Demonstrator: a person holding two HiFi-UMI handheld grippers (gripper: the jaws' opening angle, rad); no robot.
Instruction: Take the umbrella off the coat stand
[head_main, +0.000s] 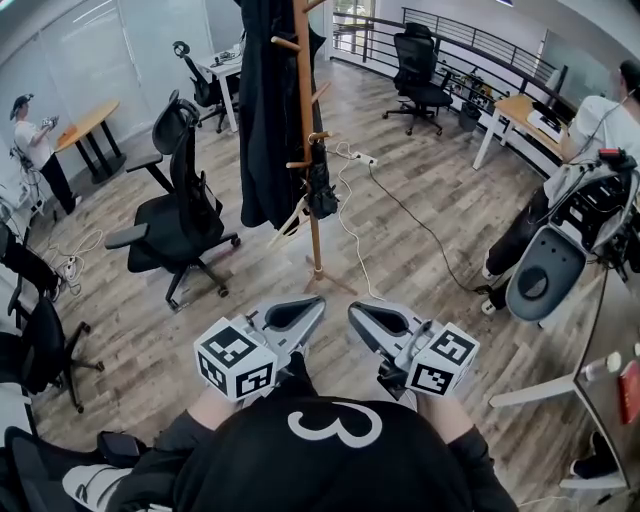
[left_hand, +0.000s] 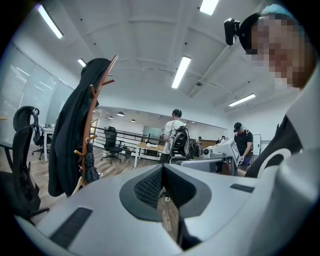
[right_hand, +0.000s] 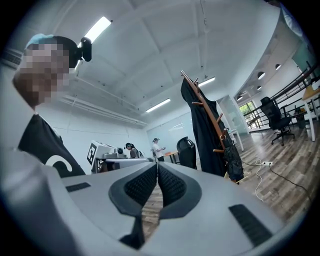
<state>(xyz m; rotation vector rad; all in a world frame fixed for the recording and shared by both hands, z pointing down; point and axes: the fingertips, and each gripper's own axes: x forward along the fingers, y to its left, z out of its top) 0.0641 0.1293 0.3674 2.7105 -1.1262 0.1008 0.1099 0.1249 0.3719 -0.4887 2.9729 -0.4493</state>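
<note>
A folded black umbrella (head_main: 321, 187) hangs from a low peg of the wooden coat stand (head_main: 316, 240), beside a black coat (head_main: 262, 110). The left tool (head_main: 316, 301) and right tool (head_main: 353, 309), both clenched and empty, sit side by side, well apart from the umbrella.

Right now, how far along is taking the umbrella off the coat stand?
Nothing looks done: the folded umbrella hangs from a peg on the coat stand, beside a dark coat. Nothing is in hand: the left gripper and right gripper are shut and empty, well short of the stand. Left: reach in, grip the umbrella, lift it off.
</note>
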